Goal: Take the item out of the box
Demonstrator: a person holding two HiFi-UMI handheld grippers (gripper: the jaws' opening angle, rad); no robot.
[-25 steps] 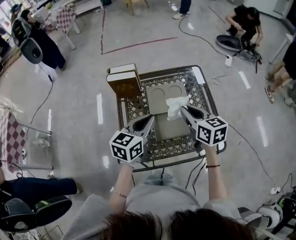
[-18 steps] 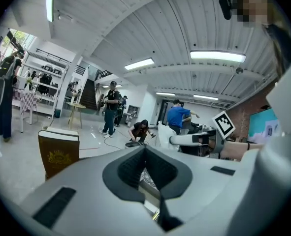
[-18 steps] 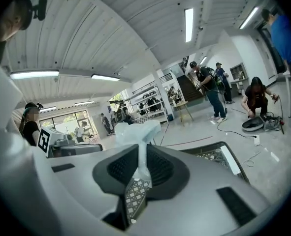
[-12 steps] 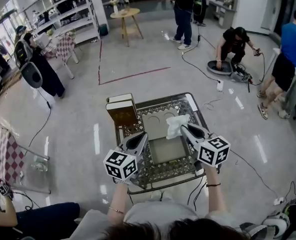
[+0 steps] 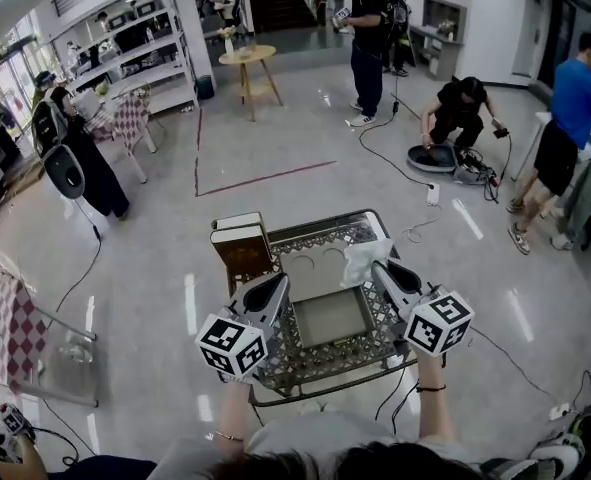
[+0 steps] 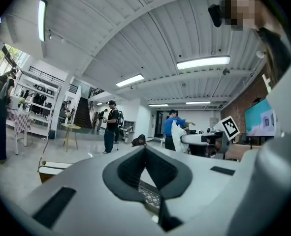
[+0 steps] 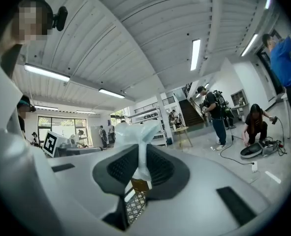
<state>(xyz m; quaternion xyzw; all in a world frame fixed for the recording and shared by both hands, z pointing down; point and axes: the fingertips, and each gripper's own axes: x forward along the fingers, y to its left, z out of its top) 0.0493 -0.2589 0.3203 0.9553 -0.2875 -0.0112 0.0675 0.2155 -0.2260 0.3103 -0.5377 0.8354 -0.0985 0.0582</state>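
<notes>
- Head view: an open grey cardboard box [image 5: 327, 316] sits on an ornate metal lattice table [image 5: 305, 360]. A crumpled white plastic bag [image 5: 361, 260] hangs at the box's 1 o'clock, at the tip of the right gripper [image 5: 380, 268]. The left gripper [image 5: 278, 284] is at the box's 10 o'clock.
- Left gripper view: its jaws meet, with nothing between them.
- Right gripper view: its jaws stand narrow, pinching the bag's twisted neck.

Both level: left gripper [image 5: 274, 281] closed empty, right gripper [image 5: 379, 266] pinching white bag [image 7: 137, 134].
</notes>
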